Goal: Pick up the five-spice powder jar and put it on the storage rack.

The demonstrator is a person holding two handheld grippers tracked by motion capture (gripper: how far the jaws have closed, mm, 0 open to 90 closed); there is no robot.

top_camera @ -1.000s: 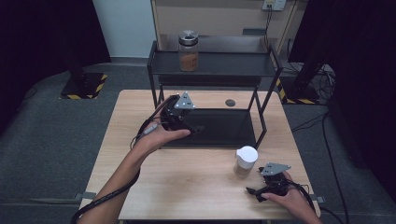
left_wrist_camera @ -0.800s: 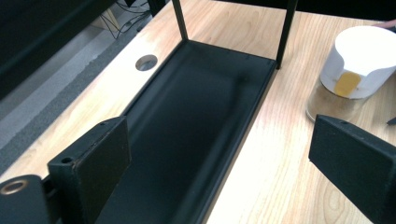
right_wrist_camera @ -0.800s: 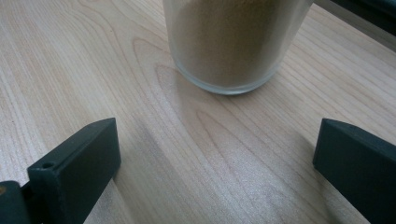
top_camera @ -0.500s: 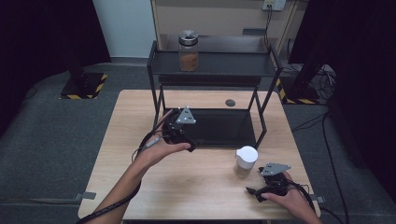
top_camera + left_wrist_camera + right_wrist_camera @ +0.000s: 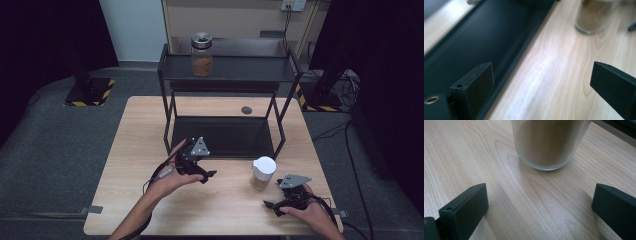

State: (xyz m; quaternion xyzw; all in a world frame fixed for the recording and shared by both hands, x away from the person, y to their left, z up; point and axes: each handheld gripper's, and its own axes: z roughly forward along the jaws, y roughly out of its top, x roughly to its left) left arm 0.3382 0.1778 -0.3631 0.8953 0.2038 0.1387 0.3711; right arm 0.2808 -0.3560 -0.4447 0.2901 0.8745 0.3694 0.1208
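Both grippers, left (image 5: 206, 175) and right (image 5: 270, 205), gape empty; the right faces the white-lidded jar (image 5: 263, 173), seemingly ready to grasp.

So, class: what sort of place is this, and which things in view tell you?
Probably a lab or test studio: a lone wooden table, black curtains, loose cables on grey carpet, and yellow-black hazard tape round a stand.

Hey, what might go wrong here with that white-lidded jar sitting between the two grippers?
The jar stands close in front of the open right gripper, so a careless push forward might tip it and spill the brown powder. It also sits near the rack, and a sideways nudge could knock it against the frame. The left gripper, open and angled toward the jar, may clip it too.
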